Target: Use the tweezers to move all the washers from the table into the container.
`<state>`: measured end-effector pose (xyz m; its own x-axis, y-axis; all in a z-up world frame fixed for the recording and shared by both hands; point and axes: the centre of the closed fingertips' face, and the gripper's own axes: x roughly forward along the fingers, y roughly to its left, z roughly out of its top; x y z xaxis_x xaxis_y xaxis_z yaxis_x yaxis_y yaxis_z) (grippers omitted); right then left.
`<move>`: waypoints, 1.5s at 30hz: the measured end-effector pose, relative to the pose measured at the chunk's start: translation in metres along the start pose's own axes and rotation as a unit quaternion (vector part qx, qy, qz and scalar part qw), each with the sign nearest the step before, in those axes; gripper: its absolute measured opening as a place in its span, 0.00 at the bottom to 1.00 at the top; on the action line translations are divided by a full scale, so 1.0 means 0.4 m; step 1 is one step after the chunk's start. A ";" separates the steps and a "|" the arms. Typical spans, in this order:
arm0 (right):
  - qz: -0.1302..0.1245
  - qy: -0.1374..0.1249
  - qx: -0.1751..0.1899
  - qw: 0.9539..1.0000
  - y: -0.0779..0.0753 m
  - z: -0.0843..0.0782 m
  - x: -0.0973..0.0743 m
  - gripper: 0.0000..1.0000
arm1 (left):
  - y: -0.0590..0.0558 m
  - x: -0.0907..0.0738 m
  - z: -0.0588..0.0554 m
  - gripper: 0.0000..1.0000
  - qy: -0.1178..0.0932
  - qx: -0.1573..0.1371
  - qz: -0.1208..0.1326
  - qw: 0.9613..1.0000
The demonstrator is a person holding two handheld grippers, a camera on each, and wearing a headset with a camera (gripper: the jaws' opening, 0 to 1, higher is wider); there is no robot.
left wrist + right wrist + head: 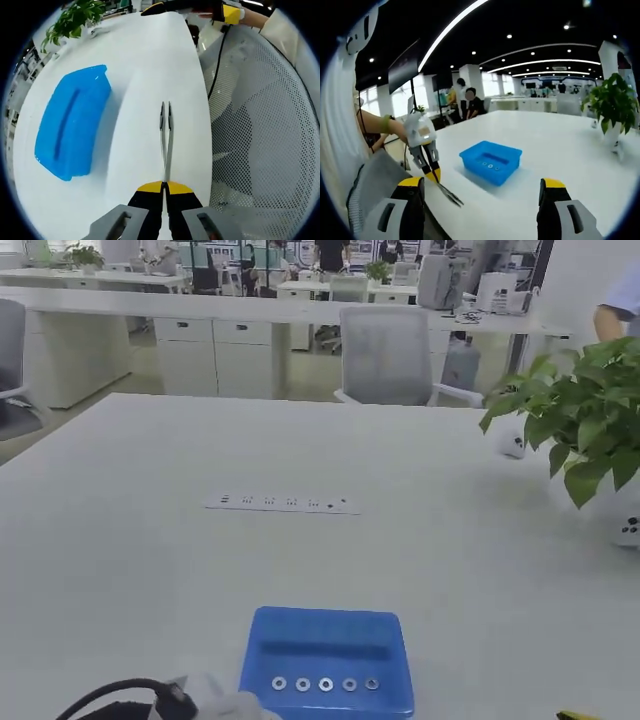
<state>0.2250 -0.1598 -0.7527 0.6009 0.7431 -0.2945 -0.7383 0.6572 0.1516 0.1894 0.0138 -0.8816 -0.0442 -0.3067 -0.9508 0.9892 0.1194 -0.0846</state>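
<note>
**Entry: workbench, washers and tweezers**

1. Left gripper [163,186]: jaws pressed together on the handle end of the tweezers [165,135]. The two prongs lie almost closed with nothing between them. They point out over the white table [145,60], close to its edge and beside the container.
2. Right gripper [481,186]: jaws spread wide and holding nothing, raised above the table on the near side of the container.
3. Container [325,617]: a blue open tray set near the table's front edge. We count five washers [325,684] inside, in a row by the near wall, each apart from the next. Every washer we can make out lies in this tray, so we judge the moving close to done.
4. Also listed: a power strip [282,503] set in the table beyond the tray, and a potted plant [585,430] well apart.

**Hazards, in our judgement**
- The tweezers are gripped at one end only, so a knock on the prongs could twist them loose — and they would drop past the table edge.
- The tray looks light, and a careless reach could shove it or tip washers back out.
- Thin, flat washers may slip from the prongs if pinched off-centre.
</note>
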 end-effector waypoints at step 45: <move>-0.079 -0.043 0.008 0.996 -0.061 0.025 -0.024 0.93 | 0.059 -0.307 -0.010 0.61 -0.399 -0.292 0.263 0.828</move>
<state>0.2403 -0.1818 -0.7443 0.7339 0.6376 -0.2342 -0.6277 0.7684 0.1249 0.2177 0.0583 -0.7680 0.7087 -0.5657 -0.4216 0.5956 0.8000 -0.0722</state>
